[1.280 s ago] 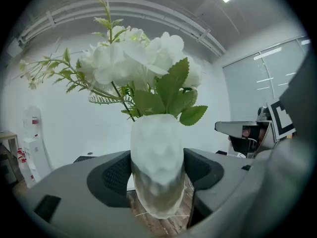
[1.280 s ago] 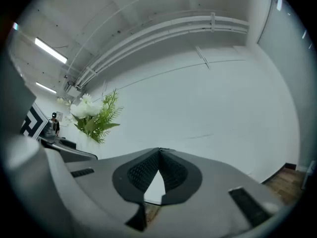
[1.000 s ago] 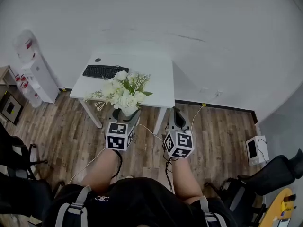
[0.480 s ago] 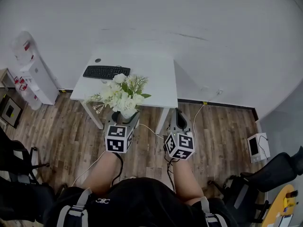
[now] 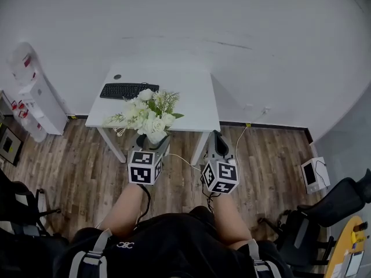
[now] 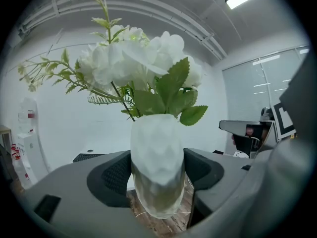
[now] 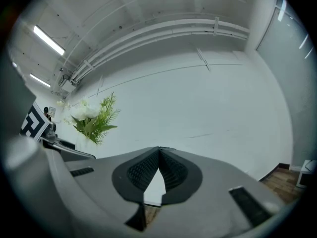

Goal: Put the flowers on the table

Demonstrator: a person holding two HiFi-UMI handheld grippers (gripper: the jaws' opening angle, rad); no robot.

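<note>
A white faceted vase [image 6: 156, 165] with white flowers [image 5: 149, 111] and green leaves is held upright in my left gripper [image 5: 152, 142], whose pads press on its two sides. In the head view the bouquet hangs over the near edge of a white table [image 5: 191, 97]. My right gripper [image 5: 218, 145] stands beside it to the right, near the table's front right corner, shut with its pads [image 7: 171, 170] touching at the tips and nothing between them. The flowers [image 7: 90, 115] show at the left of the right gripper view.
A black keyboard [image 5: 124, 90] and a small dark disc [image 5: 117, 76] lie on the table's left part. A water dispenser [image 5: 35, 94] stands at the left wall. A small white device [image 5: 312, 174] sits on the wooden floor at right, office chairs [image 5: 324, 213] at both lower corners.
The view has shifted slightly; the two grippers and the vase of flowers have moved a little closer to the table. The grip on the vase is unchanged.
</note>
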